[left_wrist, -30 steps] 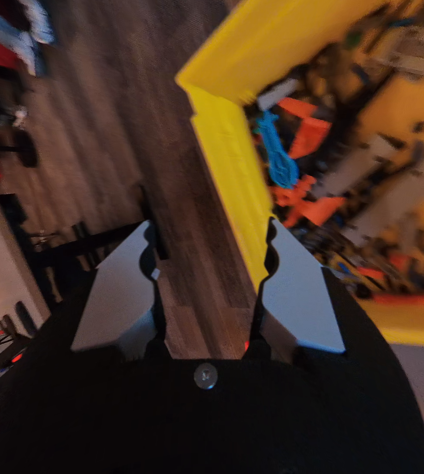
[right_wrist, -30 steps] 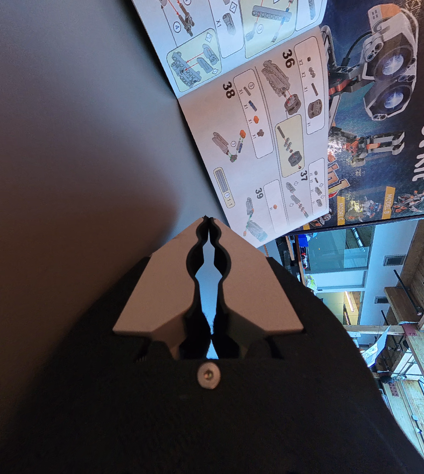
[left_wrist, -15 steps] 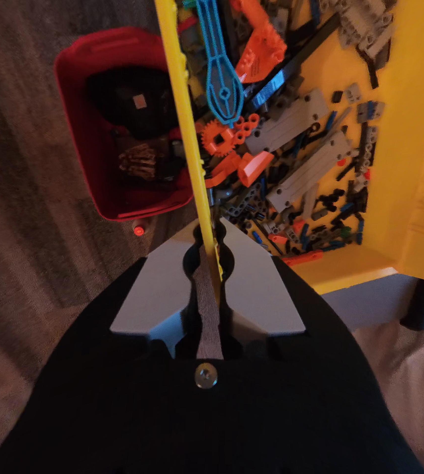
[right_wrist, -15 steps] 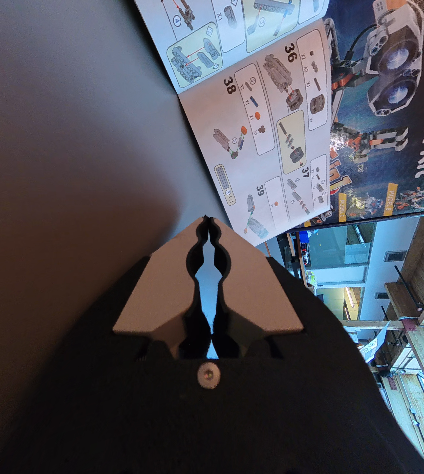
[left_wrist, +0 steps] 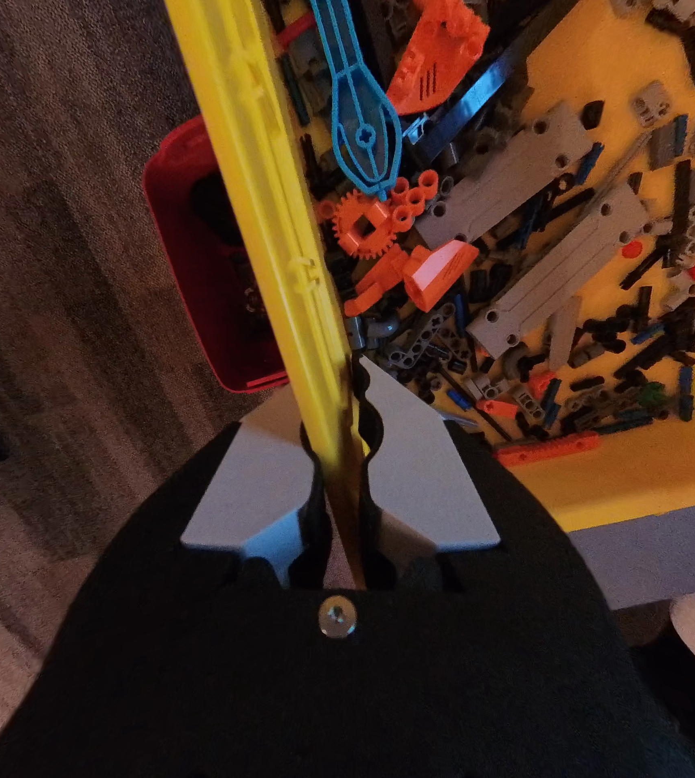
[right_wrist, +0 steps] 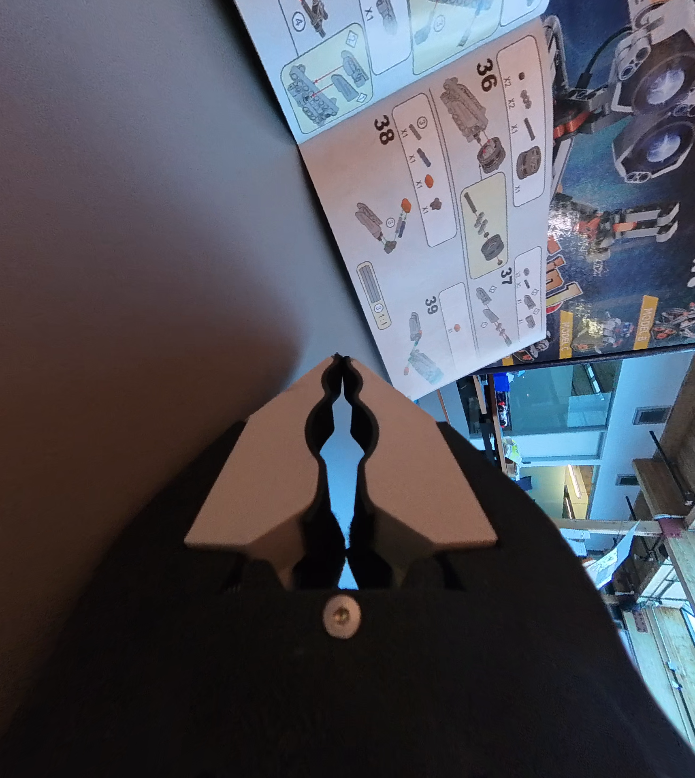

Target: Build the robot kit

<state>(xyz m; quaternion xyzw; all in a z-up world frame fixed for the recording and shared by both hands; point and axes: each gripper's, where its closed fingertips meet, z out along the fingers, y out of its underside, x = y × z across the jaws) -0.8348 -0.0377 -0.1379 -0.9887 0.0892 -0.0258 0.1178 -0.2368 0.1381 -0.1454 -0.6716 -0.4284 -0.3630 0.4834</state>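
My left gripper (left_wrist: 343,379) is shut on the side wall of a yellow bin (left_wrist: 253,177); the wall runs up between the two fingers. The bin holds several loose building parts: a blue tool (left_wrist: 362,126), an orange gear (left_wrist: 362,229), orange panels (left_wrist: 438,269), grey beams (left_wrist: 548,269) and small black pins. My right gripper (right_wrist: 340,358) is shut and empty, fingertips touching, over a grey table (right_wrist: 106,189). An open instruction booklet (right_wrist: 434,202) lies just beyond it to the right, beside a dark kit box (right_wrist: 640,168).
A red tub (left_wrist: 207,261) with dark items stands on the brown carpet (left_wrist: 43,252) behind the bin's wall. A grey surface (left_wrist: 653,547) shows under the bin's near edge. Beyond the table's edge the right wrist view shows a hall with wooden beams (right_wrist: 682,547).
The left gripper closed on the yellow bin's wall and has since moved closer along it, so the red tub is more hidden. The right gripper has barely moved.
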